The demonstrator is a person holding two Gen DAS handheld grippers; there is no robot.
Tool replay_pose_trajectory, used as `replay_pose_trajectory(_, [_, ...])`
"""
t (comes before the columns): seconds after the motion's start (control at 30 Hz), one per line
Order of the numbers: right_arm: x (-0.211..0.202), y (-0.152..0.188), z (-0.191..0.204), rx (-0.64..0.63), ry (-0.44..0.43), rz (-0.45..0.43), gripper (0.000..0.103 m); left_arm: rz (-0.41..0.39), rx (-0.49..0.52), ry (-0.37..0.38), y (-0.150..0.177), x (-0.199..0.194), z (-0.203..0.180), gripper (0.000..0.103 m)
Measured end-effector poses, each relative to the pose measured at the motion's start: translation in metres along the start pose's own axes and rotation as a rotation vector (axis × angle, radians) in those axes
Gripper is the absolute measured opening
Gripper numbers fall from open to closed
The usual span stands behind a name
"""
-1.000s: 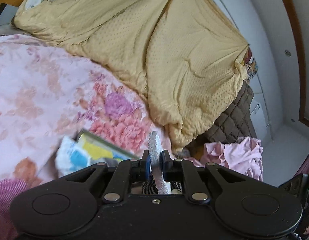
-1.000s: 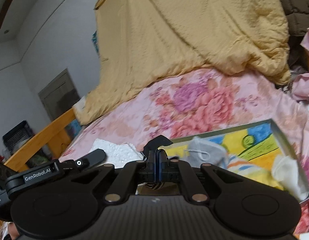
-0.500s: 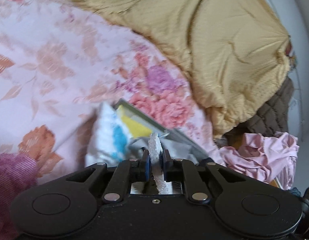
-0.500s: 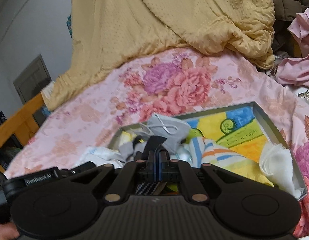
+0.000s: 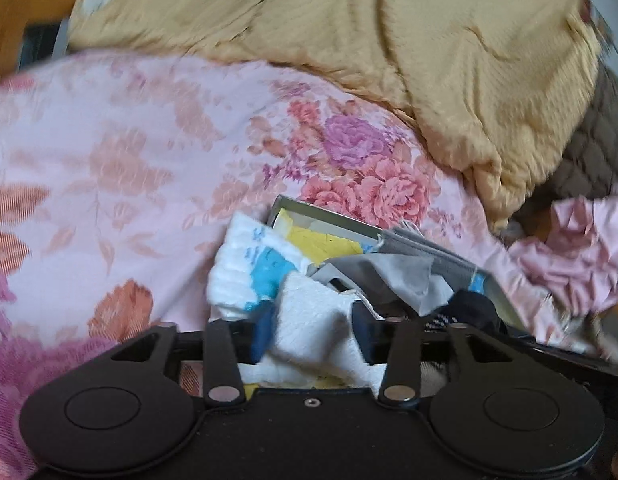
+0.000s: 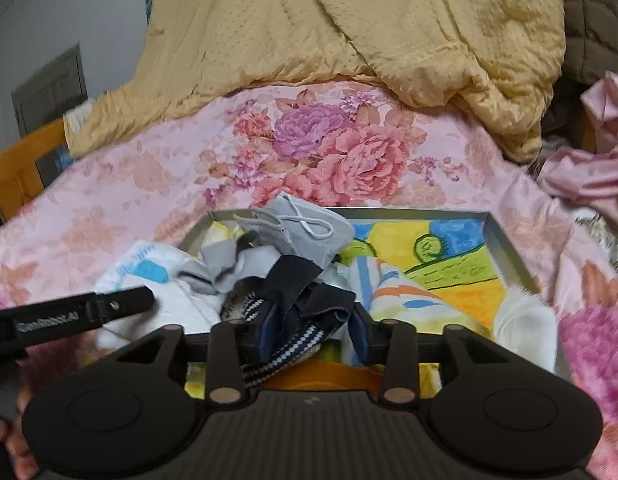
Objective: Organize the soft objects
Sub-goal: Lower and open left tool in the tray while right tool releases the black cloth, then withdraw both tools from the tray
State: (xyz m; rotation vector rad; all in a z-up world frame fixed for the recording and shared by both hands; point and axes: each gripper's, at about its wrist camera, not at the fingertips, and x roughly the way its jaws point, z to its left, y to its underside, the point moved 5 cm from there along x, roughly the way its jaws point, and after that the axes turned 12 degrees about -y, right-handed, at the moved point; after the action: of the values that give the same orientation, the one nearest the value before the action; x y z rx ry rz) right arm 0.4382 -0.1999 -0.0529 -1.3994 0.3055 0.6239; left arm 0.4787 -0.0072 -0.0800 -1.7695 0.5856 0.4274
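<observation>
Between the blue pads of the left tool (image 5: 312,334) lies a crumpled white cloth (image 5: 315,320), and those jaws, clamped thin on it a second ago, are now opening with the cloth loose in the gap, apparently no longer pinched. The right tool (image 6: 312,330) does the same: its jaws were shut tight a moment back and are opening around a dark cloth (image 6: 305,292) with a dotted black-and-white band (image 6: 285,354), which sits slack between the pads. Both tools have dropped toward the tray (image 6: 509,248) since then, so this looks like a release into it; two more soft things seem to be joining the pile, and the next move probably calls for lifting clear without dragging fabric back out

Around them the tray holds a grey face mask (image 6: 305,226) with a white ear loop, a grey rag (image 6: 221,266), a striped cloth (image 6: 393,288) and a white wad (image 6: 525,324) at its right edge. A white and blue padded piece (image 6: 149,276) hangs over the tray's left rim, half out, beside the left tool's finger seen from the right view

Beyond that, the tray rests on a bed under a pink flowered cover (image 6: 337,152). A mustard quilt (image 6: 349,24) is heaped further back, with a brown quilted blanket (image 5: 589,156) and a bunched pink garment (image 5: 573,256) to the right. A wooden bed frame (image 6: 25,164), a pale wall and a grey door (image 6: 49,88) show at the left
</observation>
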Motion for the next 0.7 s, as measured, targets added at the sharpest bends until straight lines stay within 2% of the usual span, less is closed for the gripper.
replay_pose_trajectory(0.1, [-0.001,0.0,0.002,-0.018,0.012,-0.005,0.054,-0.025,0.055,-0.027,0.002,-0.006,-0.008,0.062])
replay_pose_trajectory(0.2, [-0.006,0.0,0.002,-0.015,0.01,-0.013,0.063,-0.045,0.091,-0.051,0.004,-0.011,-0.011,0.065])
replay_pose_trajectory(0.3, [-0.011,0.0,0.0,-0.013,0.017,-0.019,0.069,-0.045,0.088,-0.062,0.005,-0.015,-0.01,0.073])
replay_pose_trajectory(0.4, [-0.019,0.0,0.0,-0.009,0.03,-0.034,0.077,-0.042,0.083,-0.068,0.007,-0.02,-0.009,0.075])
replay_pose_trajectory(0.5, [-0.03,-0.001,0.002,-0.024,0.035,-0.057,0.087,-0.037,0.048,-0.066,0.008,-0.026,-0.006,0.082])
replay_pose_trajectory(0.7, [-0.059,-0.006,0.003,-0.022,0.038,-0.108,0.095,-0.081,0.064,-0.093,0.007,-0.051,-0.006,0.091])
